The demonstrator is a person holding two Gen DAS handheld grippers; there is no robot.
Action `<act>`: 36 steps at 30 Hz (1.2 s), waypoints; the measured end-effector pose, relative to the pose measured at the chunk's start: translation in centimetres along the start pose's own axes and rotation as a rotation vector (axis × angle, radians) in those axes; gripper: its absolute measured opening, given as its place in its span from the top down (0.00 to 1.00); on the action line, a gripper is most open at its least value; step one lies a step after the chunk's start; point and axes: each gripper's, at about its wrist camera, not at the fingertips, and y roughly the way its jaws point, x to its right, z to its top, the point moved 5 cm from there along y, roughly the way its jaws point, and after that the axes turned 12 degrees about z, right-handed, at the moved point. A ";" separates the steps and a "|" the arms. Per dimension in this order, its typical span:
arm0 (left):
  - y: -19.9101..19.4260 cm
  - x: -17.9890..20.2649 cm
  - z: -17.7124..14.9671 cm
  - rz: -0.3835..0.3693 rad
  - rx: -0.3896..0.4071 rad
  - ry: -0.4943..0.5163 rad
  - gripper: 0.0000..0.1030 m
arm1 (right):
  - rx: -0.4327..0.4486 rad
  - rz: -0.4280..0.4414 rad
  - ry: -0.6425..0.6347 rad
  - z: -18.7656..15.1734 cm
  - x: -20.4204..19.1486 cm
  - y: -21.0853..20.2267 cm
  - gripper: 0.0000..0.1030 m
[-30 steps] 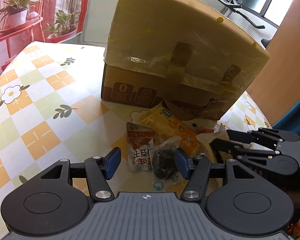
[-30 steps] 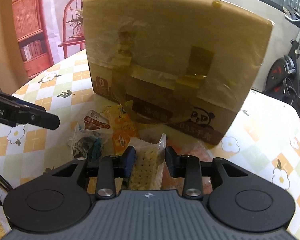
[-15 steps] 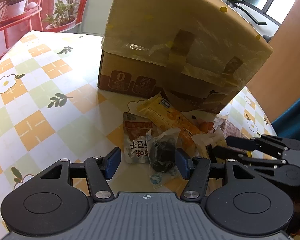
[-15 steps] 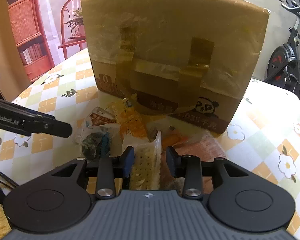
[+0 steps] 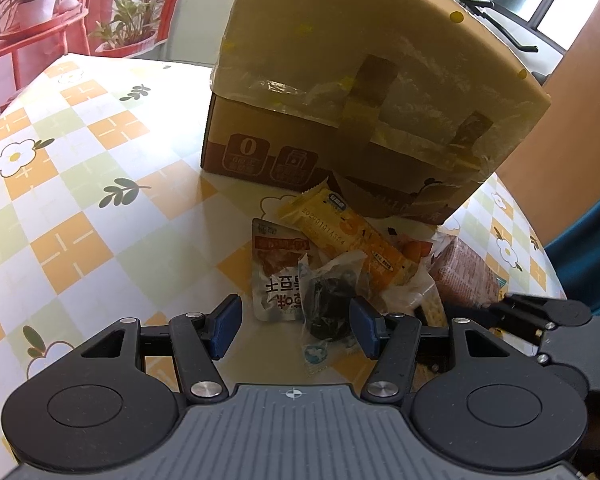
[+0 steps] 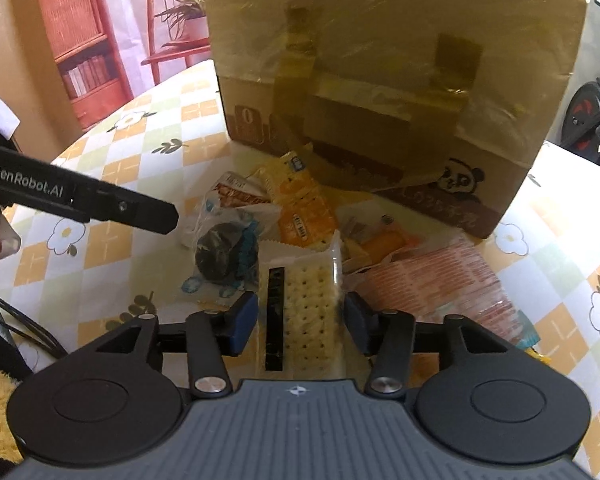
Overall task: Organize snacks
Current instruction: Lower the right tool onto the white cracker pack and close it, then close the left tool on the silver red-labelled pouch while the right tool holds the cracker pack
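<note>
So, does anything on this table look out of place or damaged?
Yes. The cardboard box is patched with crumpled tape, and the snack packets, like the orange bar, lie in a loose heap against it. Nothing looks spilled.

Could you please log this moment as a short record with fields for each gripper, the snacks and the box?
left gripper: open, fingers either side of the dark snack in clear wrap, not closed on it
right gripper: open around the cracker pack; contact cannot be told
snack pile: orange bar wrapper, white and red pouch, red printed pack, all lying on the table
cardboard box: taped, standing behind the pile
table: checked floral cloth
</note>
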 end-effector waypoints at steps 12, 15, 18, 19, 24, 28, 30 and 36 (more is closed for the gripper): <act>0.5 0.4 0.0 -0.002 -0.018 0.016 0.40 | 0.015 -0.017 0.095 -1.1 1.8 -0.6 0.52; 0.5 0.7 -0.1 0.000 -0.021 0.025 0.40 | 0.022 -0.006 0.113 -1.3 2.0 -0.6 0.52; 0.6 0.5 0.1 0.010 -0.019 0.019 0.40 | 0.020 0.004 0.112 -1.4 2.0 -0.4 0.52; 0.6 0.3 0.3 0.015 -0.017 0.009 0.40 | 0.018 0.006 0.113 -1.4 2.0 -0.3 0.52; 1.5 -1.7 1.3 0.098 -0.019 -0.039 0.50 | 0.030 0.022 0.124 -1.6 2.2 -0.4 0.52; 2.6 -2.0 1.7 0.153 -0.015 -0.003 0.53 | 0.035 0.029 0.128 -1.6 2.3 -0.4 0.52; 3.1 -1.4 1.9 0.140 -0.013 0.027 0.53 | 0.036 0.033 0.130 -1.7 2.3 -0.5 0.52; 4.9 0.7 1.8 0.163 -0.032 0.134 0.53 | 0.042 0.040 0.138 -1.8 2.4 -0.6 0.52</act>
